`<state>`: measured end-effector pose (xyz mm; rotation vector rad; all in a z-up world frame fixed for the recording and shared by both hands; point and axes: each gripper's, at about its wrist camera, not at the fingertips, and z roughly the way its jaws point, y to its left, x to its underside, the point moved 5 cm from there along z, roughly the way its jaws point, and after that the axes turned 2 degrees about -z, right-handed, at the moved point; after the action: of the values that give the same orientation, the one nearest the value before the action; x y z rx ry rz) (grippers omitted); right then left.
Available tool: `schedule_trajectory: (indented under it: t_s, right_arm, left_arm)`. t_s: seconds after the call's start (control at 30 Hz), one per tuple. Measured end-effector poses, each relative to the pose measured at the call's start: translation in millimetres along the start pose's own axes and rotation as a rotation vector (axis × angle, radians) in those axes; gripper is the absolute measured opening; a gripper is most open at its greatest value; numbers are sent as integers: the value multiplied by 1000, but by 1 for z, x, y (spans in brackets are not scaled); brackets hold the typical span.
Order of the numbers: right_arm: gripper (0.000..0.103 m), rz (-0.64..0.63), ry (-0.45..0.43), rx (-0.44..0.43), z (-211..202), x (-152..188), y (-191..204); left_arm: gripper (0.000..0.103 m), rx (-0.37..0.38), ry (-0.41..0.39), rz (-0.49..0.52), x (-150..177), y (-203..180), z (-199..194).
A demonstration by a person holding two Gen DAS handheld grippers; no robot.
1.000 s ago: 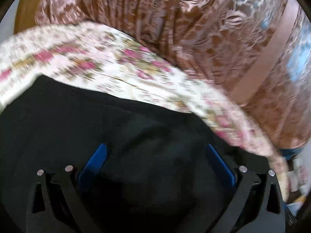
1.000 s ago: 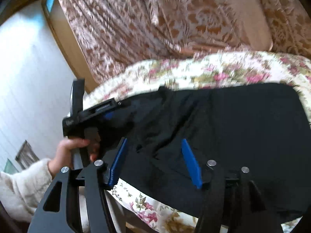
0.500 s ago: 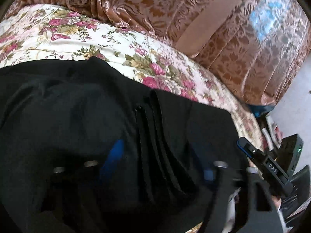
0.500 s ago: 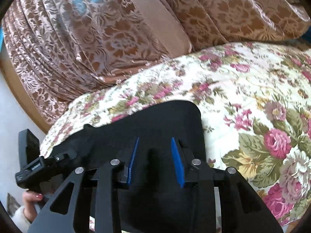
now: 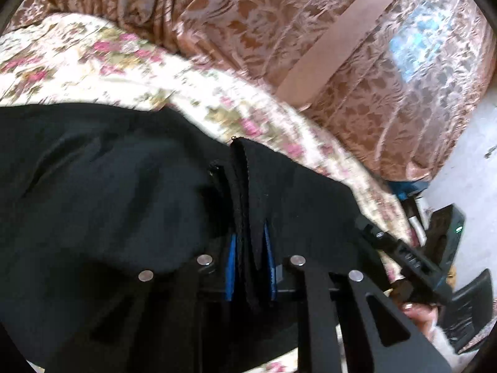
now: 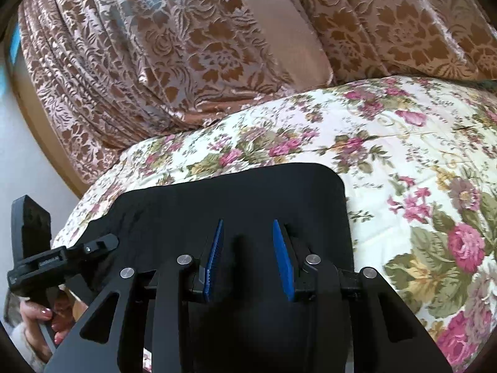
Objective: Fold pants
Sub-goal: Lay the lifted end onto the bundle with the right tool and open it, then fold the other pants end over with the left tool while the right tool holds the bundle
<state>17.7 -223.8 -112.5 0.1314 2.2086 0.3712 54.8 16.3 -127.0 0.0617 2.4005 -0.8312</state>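
Observation:
Black pants [image 5: 108, 202] lie on a floral bedspread [image 5: 93, 71]. My left gripper [image 5: 250, 248] is closing; its blue pads [image 5: 230, 261] pinch a stacked edge of the pants, several layers thick. In the right wrist view the pants [image 6: 248, 192] end in a rounded corner. My right gripper [image 6: 248, 248] sits low over them, pads [image 6: 283, 258] a short way apart with black cloth filling the gap. A hand [image 6: 40, 314] holds the left gripper's handle at the pants' left edge.
A brown patterned curtain [image 6: 186, 46] hangs right behind the bed. The bedspread [image 6: 419, 171] stretches out to the right of the pants. Past the bed's edge in the left wrist view lie floor and small clutter [image 5: 416, 214].
The left jaws went from wide open to pinched on the stacked pants edge. The right jaws narrowed, then held. Both views swung across the bed and the pants now look folded shorter.

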Motion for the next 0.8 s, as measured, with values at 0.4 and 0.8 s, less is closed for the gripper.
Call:
schedule_trajectory:
  t_s: [0.4,0.8]
  right_arm:
    - [32,-134,22,63,21,21,5]
    - [32,-140,44,8,-12,40,9]
  left_arm:
    - [37,30,-29,-25,5,18,9]
    - [75,-79,-165,-91,9,47,-48]
